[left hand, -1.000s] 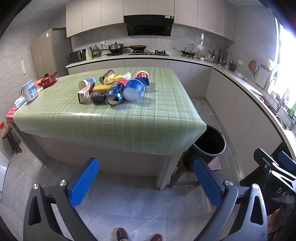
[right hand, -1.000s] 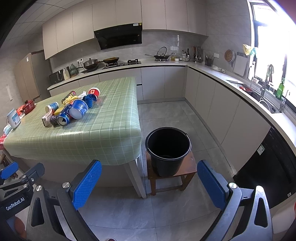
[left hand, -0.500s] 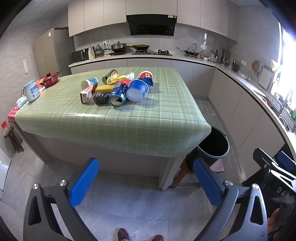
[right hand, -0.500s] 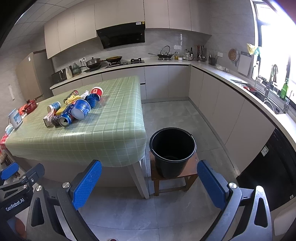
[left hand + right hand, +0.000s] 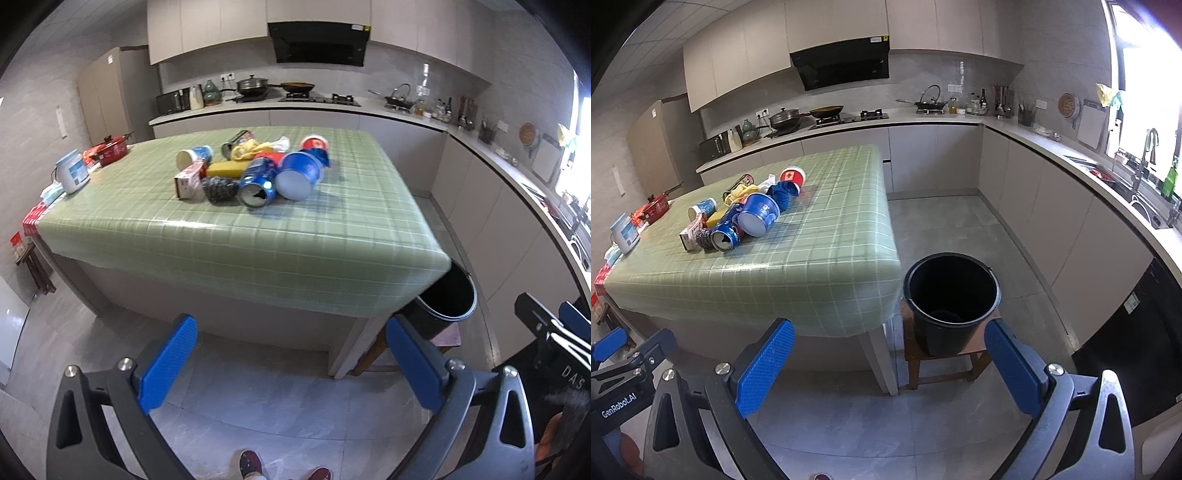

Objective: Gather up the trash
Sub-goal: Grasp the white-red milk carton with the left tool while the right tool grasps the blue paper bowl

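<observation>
A heap of trash lies on the green checked table (image 5: 236,236): a blue can (image 5: 256,182), a big blue cup (image 5: 299,174), a dark scrubber (image 5: 219,188), a small carton (image 5: 188,181) and several more pieces. The same heap shows in the right wrist view, with the blue can (image 5: 726,236) and the blue cup (image 5: 759,214). A black bucket (image 5: 951,299) stands on a low wooden stool (image 5: 975,354) off the table's right corner; its rim (image 5: 460,291) peeks out past that corner. My left gripper (image 5: 291,354) and right gripper (image 5: 888,365) are open, empty, well short of the table.
Kitchen counters (image 5: 1071,166) run along the back and right walls, with a hob, pots and a sink. A white jar (image 5: 72,171) and a red pot (image 5: 109,149) stand at the table's left end. Grey floor tiles (image 5: 277,406) lie between me and the table; my shoes (image 5: 251,461) show below.
Both grippers have moved closer to the table and a little higher; table and bucket look larger. Jaws stay open. Nothing on the table has moved.
</observation>
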`<state>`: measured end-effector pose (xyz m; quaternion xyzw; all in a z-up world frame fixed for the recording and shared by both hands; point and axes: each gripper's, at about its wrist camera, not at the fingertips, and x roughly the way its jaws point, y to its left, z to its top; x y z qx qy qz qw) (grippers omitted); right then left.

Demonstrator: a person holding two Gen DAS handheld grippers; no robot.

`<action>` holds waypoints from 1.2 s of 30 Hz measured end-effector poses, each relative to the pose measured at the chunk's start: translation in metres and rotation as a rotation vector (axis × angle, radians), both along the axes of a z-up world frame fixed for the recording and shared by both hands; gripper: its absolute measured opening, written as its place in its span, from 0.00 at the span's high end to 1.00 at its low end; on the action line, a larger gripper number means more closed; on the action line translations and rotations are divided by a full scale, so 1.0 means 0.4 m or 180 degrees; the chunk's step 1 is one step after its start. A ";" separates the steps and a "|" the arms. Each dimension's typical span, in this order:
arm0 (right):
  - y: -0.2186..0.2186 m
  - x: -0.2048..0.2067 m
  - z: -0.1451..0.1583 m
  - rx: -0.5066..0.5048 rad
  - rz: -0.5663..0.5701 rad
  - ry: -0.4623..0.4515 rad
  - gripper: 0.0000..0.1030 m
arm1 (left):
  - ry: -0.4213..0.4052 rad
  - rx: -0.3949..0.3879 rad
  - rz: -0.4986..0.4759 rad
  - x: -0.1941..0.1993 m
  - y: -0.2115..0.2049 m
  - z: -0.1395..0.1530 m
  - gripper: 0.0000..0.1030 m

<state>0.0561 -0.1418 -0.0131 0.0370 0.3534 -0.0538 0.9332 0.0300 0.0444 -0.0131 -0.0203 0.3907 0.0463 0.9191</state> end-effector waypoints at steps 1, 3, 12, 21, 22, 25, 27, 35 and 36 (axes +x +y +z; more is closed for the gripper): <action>0.010 0.008 -0.003 -0.0002 0.0009 0.0008 0.00 | 0.0020 -0.0007 0.0028 0.010 0.014 -0.003 0.00; 0.039 0.033 -0.008 -0.0001 0.0032 0.0029 0.00 | 0.0043 -0.0027 0.0085 0.032 0.050 -0.008 0.00; 0.238 0.203 -0.026 0.0010 0.0032 0.0081 0.00 | 0.0094 -0.0074 0.0242 0.194 0.277 -0.030 0.00; 0.423 0.369 -0.040 0.0065 -0.0051 0.0124 0.00 | 0.0122 0.0021 0.0243 0.356 0.473 -0.045 0.00; 0.435 0.388 -0.043 0.0066 -0.0060 0.0139 0.00 | 0.0132 0.0017 0.0251 0.380 0.494 -0.047 0.00; 0.459 0.445 -0.048 0.0083 -0.0071 0.0195 0.00 | 0.0156 -0.0020 0.0269 0.435 0.535 -0.052 0.00; 0.468 0.482 -0.051 0.0075 -0.0071 0.0200 0.00 | 0.0165 -0.0024 0.0287 0.466 0.548 -0.057 0.00; 0.477 0.682 -0.084 0.0147 0.0024 0.0276 0.00 | 0.0189 0.0043 0.0403 0.629 0.574 -0.074 0.00; 0.475 0.706 -0.087 0.0184 0.0039 0.0298 0.00 | 0.0191 0.0075 0.0407 0.651 0.573 -0.076 0.00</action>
